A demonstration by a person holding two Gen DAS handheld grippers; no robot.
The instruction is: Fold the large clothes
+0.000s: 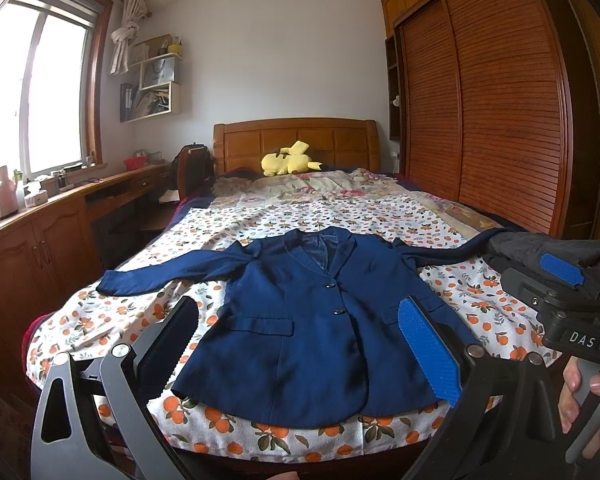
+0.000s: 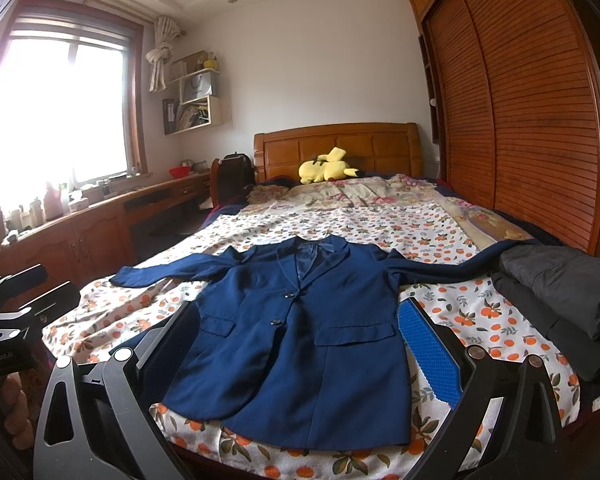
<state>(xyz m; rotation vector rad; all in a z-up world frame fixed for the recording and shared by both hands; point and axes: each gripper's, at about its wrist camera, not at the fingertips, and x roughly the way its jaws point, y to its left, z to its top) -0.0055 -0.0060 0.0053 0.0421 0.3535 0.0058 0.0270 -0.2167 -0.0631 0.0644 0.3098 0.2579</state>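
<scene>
A dark blue blazer lies flat and face up on the bed, buttoned, sleeves spread to both sides, hem toward me; it also shows in the right wrist view. My left gripper is open and empty, held above the hem. My right gripper is open and empty, also above the hem; in the left wrist view the right gripper shows at the right, hand-held.
The bed has an orange-print sheet. Folded dark clothes lie at the right edge of the bed. A yellow plush toy sits by the headboard. A wooden wardrobe stands right, a desk left.
</scene>
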